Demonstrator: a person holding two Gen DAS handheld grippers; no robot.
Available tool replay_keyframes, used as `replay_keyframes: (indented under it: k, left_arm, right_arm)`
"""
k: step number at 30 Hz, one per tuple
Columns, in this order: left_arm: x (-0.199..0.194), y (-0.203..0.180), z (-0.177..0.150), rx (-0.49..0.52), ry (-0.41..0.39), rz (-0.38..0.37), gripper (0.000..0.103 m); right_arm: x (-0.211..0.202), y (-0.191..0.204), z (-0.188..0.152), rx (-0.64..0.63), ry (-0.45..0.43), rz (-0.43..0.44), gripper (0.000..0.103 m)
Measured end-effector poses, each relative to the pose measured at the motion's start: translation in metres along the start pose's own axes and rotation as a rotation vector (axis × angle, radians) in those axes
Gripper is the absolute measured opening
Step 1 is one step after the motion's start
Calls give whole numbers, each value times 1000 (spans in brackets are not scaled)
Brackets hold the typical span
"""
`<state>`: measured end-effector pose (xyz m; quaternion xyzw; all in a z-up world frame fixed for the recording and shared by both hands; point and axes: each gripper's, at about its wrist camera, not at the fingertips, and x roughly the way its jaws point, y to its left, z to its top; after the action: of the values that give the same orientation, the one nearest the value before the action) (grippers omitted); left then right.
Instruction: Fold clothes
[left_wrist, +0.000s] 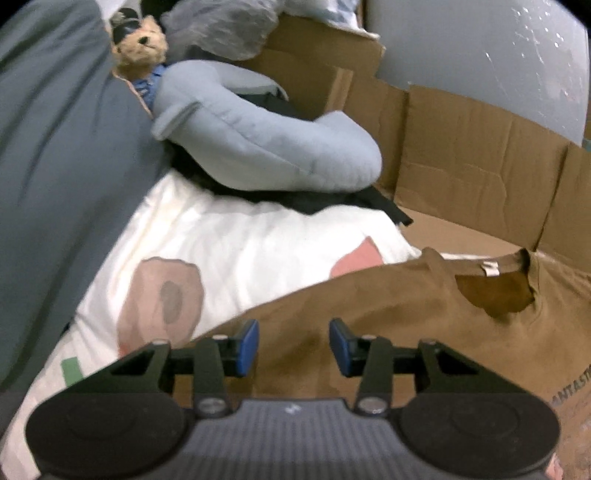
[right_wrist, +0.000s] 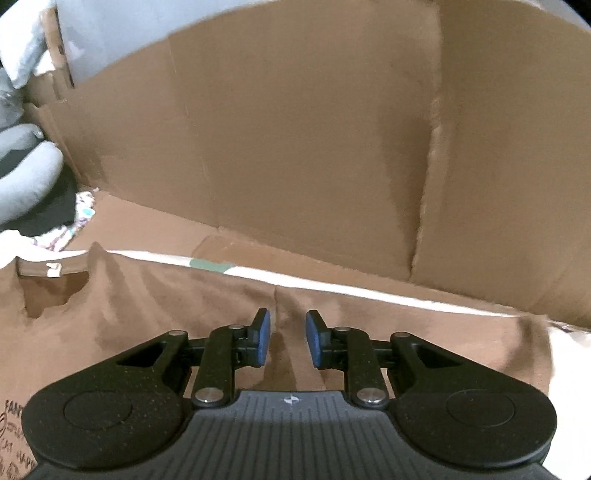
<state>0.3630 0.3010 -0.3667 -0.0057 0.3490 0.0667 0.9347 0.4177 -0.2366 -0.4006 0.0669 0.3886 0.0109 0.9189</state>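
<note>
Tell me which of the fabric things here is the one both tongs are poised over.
The brown T-shirt, spread flat with its collar and neck label showing. Both left tongs and right tongs stand open above it. The white printed bedding and pale blue neck pillow lie farther off.

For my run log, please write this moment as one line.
stage: before grasp | left gripper: open, over brown cotton T-shirt | right gripper: open, over shirt's shoulder seam | shirt: flat on white printed sheet

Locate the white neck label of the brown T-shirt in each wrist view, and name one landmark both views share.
Left wrist: neck label, right of centre, on the T-shirt collar.
Right wrist: label, far left edge, mid-height.
Shared landmark: pale blue neck pillow, beyond the collar.
</note>
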Motion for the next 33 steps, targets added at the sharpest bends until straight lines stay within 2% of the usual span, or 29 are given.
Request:
replay_keyframes:
  k: [7,12,17,21,27,33]
  left_arm:
    - [14,3,-6,2,21,40,39]
    - [11,7,-6,-23,-29,19,39]
    - [3,6,-2,-44,-89,-33,37]
    - [9,0,2,-31,-68,-46,34]
    - [32,-5,8,-21,1,-2,34]
    - [31,-7,13,-6,-9,21,34]
  right_arm:
    - [26,17,1,19,28,3,28]
    - [36,15,6,56,25,-20,28]
    - [45,9,14,75,36,-30,28]
    - [44,4,20,108,41,-26,28]
    - [26,12,26,58,16,7,29]
    - [38,22,17,35,54,10,27]
